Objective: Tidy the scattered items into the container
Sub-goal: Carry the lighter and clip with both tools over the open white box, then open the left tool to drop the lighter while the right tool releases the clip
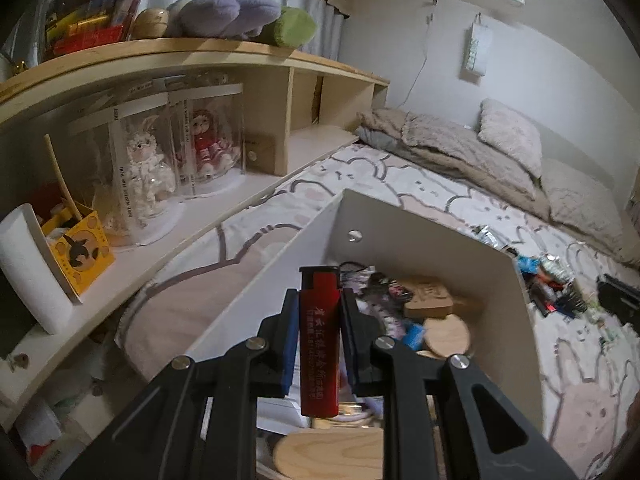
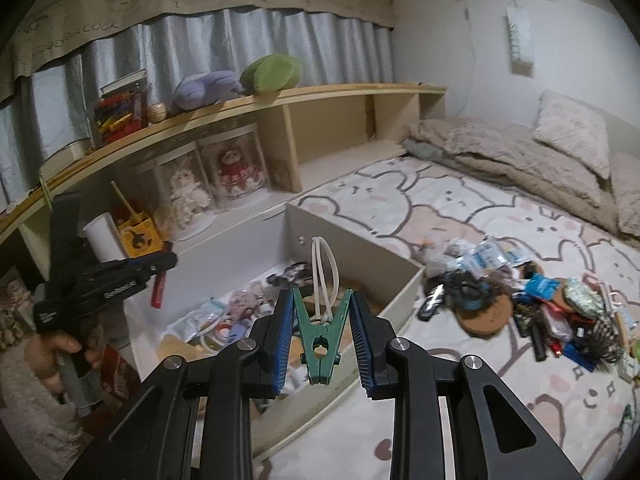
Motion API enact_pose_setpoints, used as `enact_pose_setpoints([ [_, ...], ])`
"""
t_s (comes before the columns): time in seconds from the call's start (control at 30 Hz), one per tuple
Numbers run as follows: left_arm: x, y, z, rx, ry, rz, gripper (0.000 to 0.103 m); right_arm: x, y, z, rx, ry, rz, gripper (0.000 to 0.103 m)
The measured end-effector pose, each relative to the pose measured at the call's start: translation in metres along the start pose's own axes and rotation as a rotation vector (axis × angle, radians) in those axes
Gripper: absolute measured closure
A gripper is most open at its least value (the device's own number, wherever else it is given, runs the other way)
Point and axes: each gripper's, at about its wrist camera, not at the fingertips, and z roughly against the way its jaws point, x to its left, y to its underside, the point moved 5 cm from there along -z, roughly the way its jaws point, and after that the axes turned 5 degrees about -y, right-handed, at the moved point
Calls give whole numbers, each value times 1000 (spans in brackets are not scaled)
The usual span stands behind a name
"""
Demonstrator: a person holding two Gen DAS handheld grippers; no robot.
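Bedspread [image 2: 460, 208] beside box [image 2: 360, 248]; left claw [image 1: 319, 320] clamps lighter [image 1: 319, 344] inside rim.

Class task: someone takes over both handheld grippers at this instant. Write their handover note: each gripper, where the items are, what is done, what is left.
Left gripper: jaws shut on a red plastic lighter, over the open white box.
Right gripper: jaws shut on a green plastic clothes peg, also over the box.
Done: round wooden coasters and other small items lie in the box.
Left: release both; then clear the scattered pile of small items on the patterned bedsheet beside the box.
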Motion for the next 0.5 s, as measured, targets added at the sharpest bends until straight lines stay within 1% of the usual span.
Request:
enact_pose_setpoints([
  [0.07, 6, 0, -4, 11, -18, -17, 83, 4, 0, -4, 12, -14, 7, 74],
  [0.17, 10, 3, -8, 29, -26, -40, 83, 10, 1, -13, 34, -44, 8, 74],
  [0.37, 15, 14, -18, 72, -47, -72, 83, 14, 1, -35, 103, -184, -71, 74],
  [0.5, 16, 18, -19, 69, -54, -94, 83, 15, -1, -46, 136, -210, -83, 74],
])
